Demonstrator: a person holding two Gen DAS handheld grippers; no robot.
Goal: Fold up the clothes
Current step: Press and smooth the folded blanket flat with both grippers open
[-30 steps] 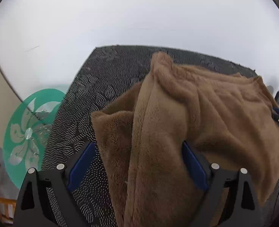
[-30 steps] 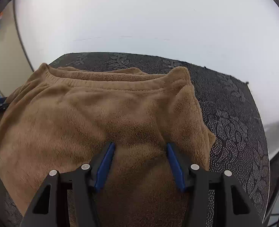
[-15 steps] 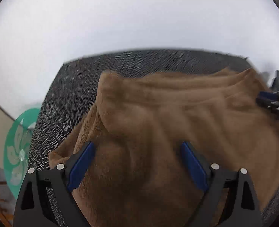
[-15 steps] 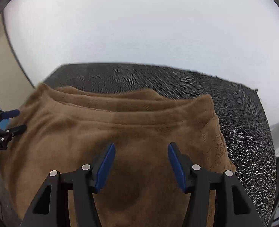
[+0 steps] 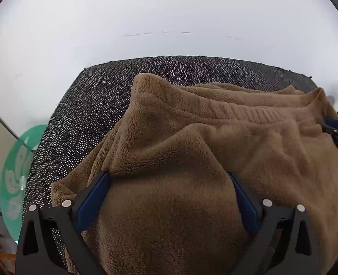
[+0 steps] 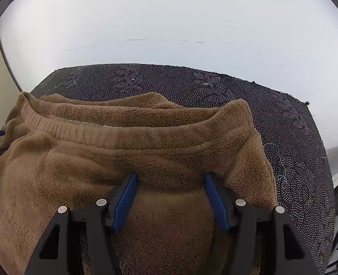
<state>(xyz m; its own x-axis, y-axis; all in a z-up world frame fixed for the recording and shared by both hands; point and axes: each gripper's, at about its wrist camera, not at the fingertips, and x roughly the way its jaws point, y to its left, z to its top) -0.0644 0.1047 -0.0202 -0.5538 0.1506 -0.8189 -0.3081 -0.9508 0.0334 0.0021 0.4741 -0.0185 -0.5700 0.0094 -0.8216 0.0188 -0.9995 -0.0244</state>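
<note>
- My left gripper [image 5: 169, 197], black with blue pads, is spread very wide and its jaws are opening; a thick bulge of the brown fleece garment [image 5: 192, 160] fills the space between them.
- From the left wrist camera I cannot tell whether the pads press into that fleece or only lie against it.
- My right gripper [image 6: 171, 197], built the same, stands at a middling width and its jaws are opening too, with a fold of the same brown fleece garment [image 6: 123, 155] between them.
- The garment lies bunched under and ahead of both grippers, its ribbed elastic waistband [image 6: 123, 137] running crosswise just beyond my right fingertips.
- It rests on a dark mat patterned with tiny white dots [image 6: 295, 137], which shows beyond the garment and to the right of my right gripper.
- The mat lies on a white table top [image 5: 169, 18] that stretches away ahead.
- Left of my left gripper, past the mat's edge, sits a round green glass disc with pale flower shapes [image 5: 15, 178].
- At the far right of the left view, the tip of the other gripper shows at the garment's edge.
</note>
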